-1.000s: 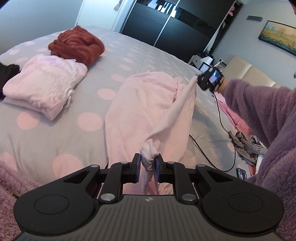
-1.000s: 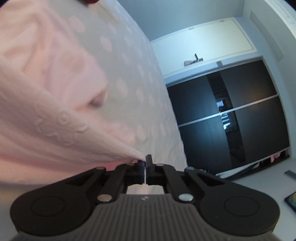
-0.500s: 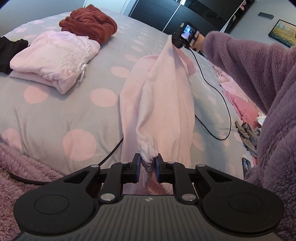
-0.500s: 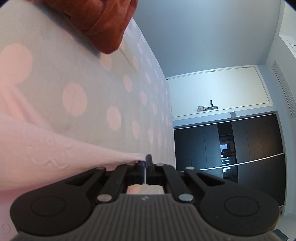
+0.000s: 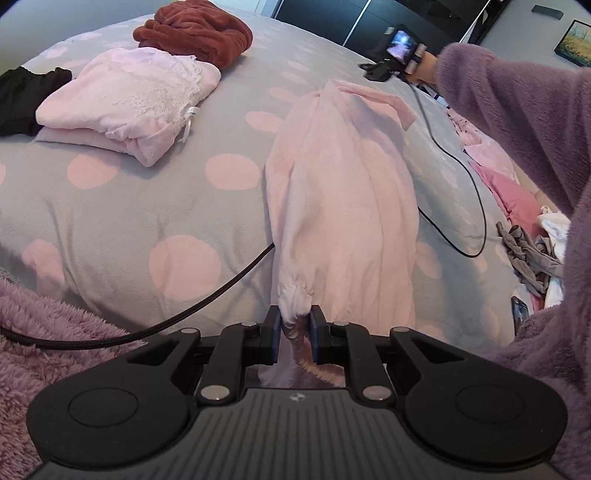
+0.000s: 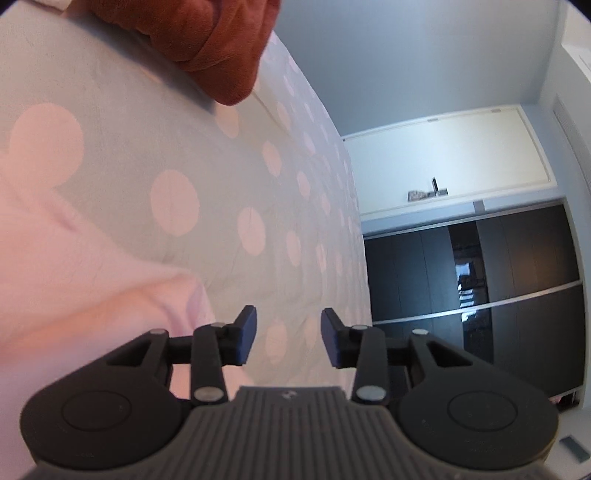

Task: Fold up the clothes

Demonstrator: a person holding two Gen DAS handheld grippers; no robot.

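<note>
the pink garment (image 5: 343, 192) lies lengthwise on the bed (image 5: 122, 206), on the grey cover with pink dots, gathered into a long narrow strip that runs from the near edge toward the far side. the left claw (image 5: 294, 334) is pinching the bunched near end of that garment between its blue pads, with cloth hanging through below. the right claw (image 6: 288, 341) is opening, its pads apart with only the bed cover showing between them; pink cloth lies just beside its left finger (image 6: 244, 338), not in the gap. in the left wrist view the right claw sits beyond the far end of the garment, apart from the cloth, and that end rests loose with a flap turned out. judgement: the step in hand is the lengthwise fold, with the far end just laid and the near end yet to be set down. the next move calls for the left claw to lower and release its end square with the strip, then for both claws to take fresh holds for the crosswise fold. noted hazards: the cable (image 5: 207, 295) runs under the near edge of the garment and could catch in the fold. a folded pink pile (image 5: 129, 99), a rust-red fleece item (image 5: 199, 29) and a black item (image 5: 22, 92) lie well apart on the left; loose laundry (image 5: 528, 251) lies to the right.
</note>
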